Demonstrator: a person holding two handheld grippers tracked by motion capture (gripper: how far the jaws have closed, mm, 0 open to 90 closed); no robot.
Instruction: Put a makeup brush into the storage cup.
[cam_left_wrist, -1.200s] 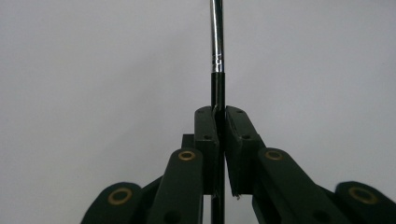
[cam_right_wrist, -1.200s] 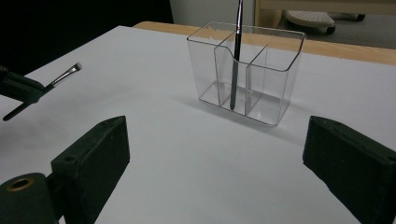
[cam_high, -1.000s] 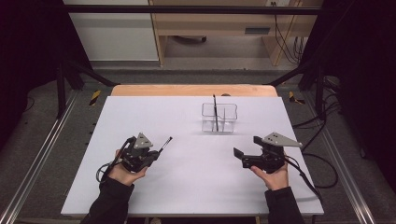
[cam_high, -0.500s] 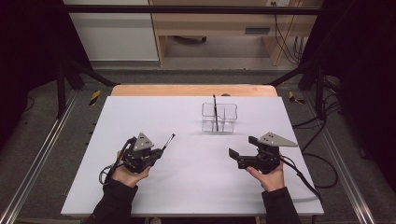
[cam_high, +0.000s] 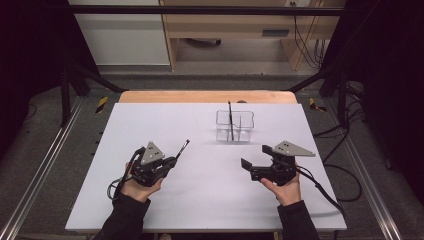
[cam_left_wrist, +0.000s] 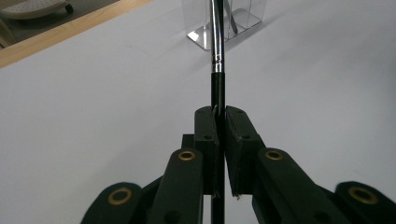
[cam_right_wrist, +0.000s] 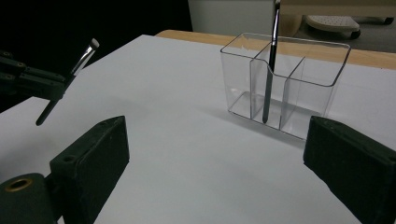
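Note:
My left gripper is shut on the black handle of a thin makeup brush. The brush points up and away toward a clear compartmented organizer at the table's far middle. In the left gripper view the jaws pinch the brush, with its silver ferrule just beyond them. A second dark brush stands upright in the organizer. My right gripper sits open and empty, right of centre. Its view shows wide-apart jaws facing the organizer, the standing brush and the held brush.
The white table top has a wooden strip along its far edge. Metal rails and dark frame legs flank the table. Cables lie on the floor at the right. Wooden furniture stands behind.
My right gripper has drifted slightly to the left. The left gripper and its brush have stayed in place.

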